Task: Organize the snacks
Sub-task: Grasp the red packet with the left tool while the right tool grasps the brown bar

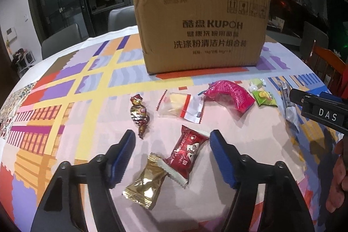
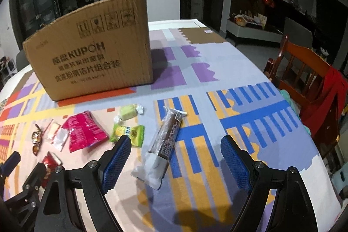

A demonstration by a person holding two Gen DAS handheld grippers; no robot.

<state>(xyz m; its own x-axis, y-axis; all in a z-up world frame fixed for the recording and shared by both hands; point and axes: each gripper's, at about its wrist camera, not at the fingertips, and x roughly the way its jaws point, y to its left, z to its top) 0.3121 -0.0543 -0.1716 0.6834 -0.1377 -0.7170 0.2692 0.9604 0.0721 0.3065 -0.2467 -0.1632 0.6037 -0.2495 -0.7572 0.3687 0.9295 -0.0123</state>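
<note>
Left tool [image 1: 171,138] gapes around a crinkly red packet [image 1: 184,150]; right tool [image 2: 176,146] wide over a long foil bar [image 2: 162,142].

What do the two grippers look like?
Both match: the left gripper and right gripper have black angular linkage arms with round pivot screws and blue cross-hatched finger pads. In the left view, the right one's side carries white "DAS" lettering.

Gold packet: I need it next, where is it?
In the left wrist view, the gold packet lies low on the table, touching the red packet, between the left gripper's fingers.
</note>
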